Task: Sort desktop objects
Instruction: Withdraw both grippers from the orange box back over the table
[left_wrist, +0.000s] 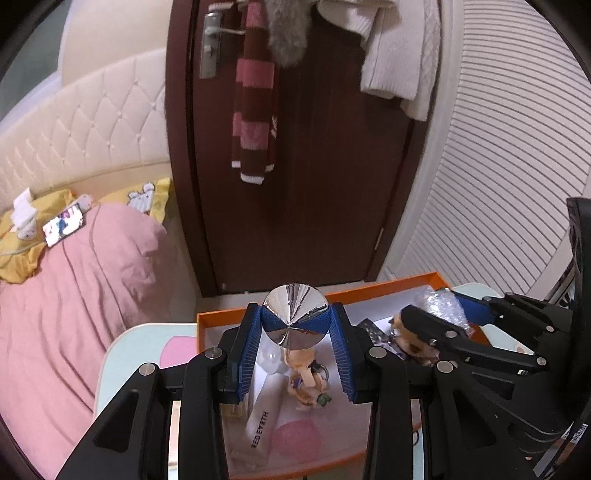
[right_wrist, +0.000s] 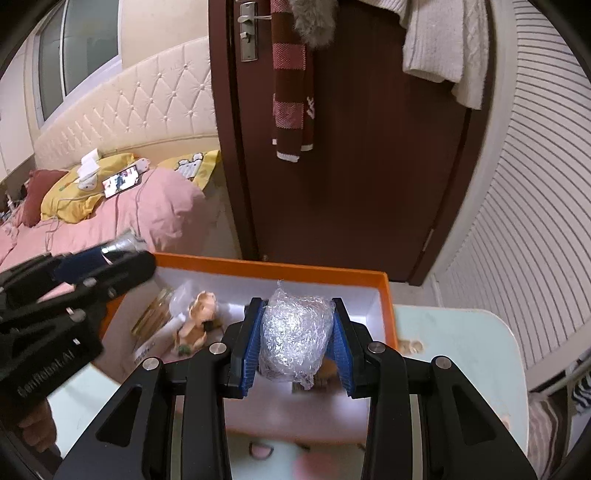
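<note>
My left gripper (left_wrist: 296, 319) is shut on a shiny silver cylinder (left_wrist: 295, 317), held above the orange box (left_wrist: 207, 319). In the right wrist view the left gripper (right_wrist: 122, 254) comes in from the left with that silver cylinder (right_wrist: 120, 243) in it. My right gripper (right_wrist: 297, 332) is shut on a bundle of clear bubble wrap (right_wrist: 293, 332) over the orange box (right_wrist: 389, 295). Inside the box lie a small tan figurine (right_wrist: 197, 317), a white tube (left_wrist: 262, 417) with lettering and a glass bottle (right_wrist: 153, 312). The right gripper (left_wrist: 454, 314) shows at the right of the left wrist view.
The box rests on a small pale-blue table (right_wrist: 461, 354) with pink spots. A bed with a pink quilt (left_wrist: 74, 295) stands to the left, with a phone (right_wrist: 122, 182) on it. Behind are a dark brown door (left_wrist: 314, 184) with hanging clothes and a white slatted wardrobe (right_wrist: 535, 221).
</note>
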